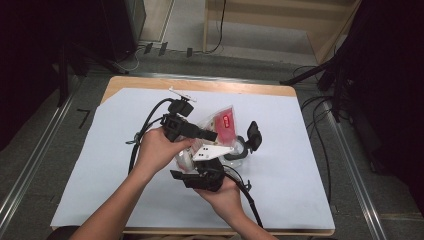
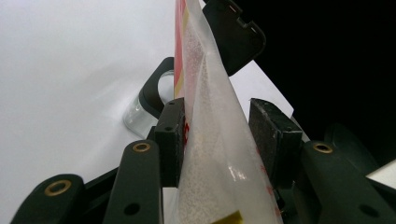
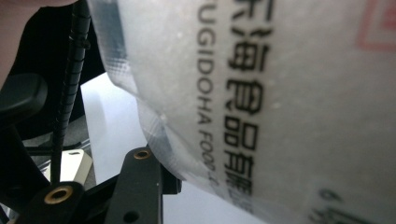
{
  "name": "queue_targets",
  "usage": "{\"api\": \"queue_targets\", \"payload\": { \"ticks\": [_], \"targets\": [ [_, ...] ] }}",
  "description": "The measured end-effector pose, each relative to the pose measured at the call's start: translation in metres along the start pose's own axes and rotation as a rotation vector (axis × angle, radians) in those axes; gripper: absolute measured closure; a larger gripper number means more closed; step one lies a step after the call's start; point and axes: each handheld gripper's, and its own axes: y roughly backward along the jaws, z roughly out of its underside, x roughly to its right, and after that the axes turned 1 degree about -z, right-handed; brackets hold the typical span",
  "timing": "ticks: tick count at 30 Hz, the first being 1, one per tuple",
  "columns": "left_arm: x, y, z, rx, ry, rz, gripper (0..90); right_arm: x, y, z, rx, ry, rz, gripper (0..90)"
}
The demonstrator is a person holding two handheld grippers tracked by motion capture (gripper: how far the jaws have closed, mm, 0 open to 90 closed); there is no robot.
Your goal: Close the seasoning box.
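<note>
Between the left gripper's (image 1: 212,135) parted jaws hangs one translucent food bag (image 2: 210,140), its film touching one pad only, not clamped. Just beyond lies one clear jar (image 2: 137,114) with a black flip lid, likely to be filled. The right gripper (image 1: 182,176) supports the bag's lower end; its grip cannot be judged.

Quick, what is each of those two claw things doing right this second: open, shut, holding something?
Left gripper: jaws apart around the plastic bag; one pad touches it, the other stands clear, so open.
Right gripper: the bag lies against its jaw; a grip cannot be told.
</note>
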Motion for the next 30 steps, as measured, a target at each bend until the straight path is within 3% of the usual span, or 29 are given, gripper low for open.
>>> {"api": "queue_targets", "payload": {
  "ticks": [6, 10, 19, 30],
  "targets": [
    [0.0024, 0.0005, 0.0001, 0.001, -0.007, -0.012, 57.1, 0.0005, 0.0018, -0.0009, 0.011, -0.022, -0.013, 60.9],
    [0.0017, 0.0006, 0.0003, -0.015, 0.005, -0.022, 61.3, 0.0001, 0.0008, -0.0007, 0.005, -0.021, -0.019, 61.0],
    [0.0004, 0.0023, 0.0006, -0.022, 0.004, -0.033, 66.5, -0.003, -0.0021, -0.0008, -0.021, 0.024, -0.01, 60.6],
    [0.0039, 0.004, -0.0004, -0.005, 0.0, -0.016, 62.1, -0.0029, 0.0002, -0.0027, -0.001, -0.005, -0.027, 61.5]
  ]
}}
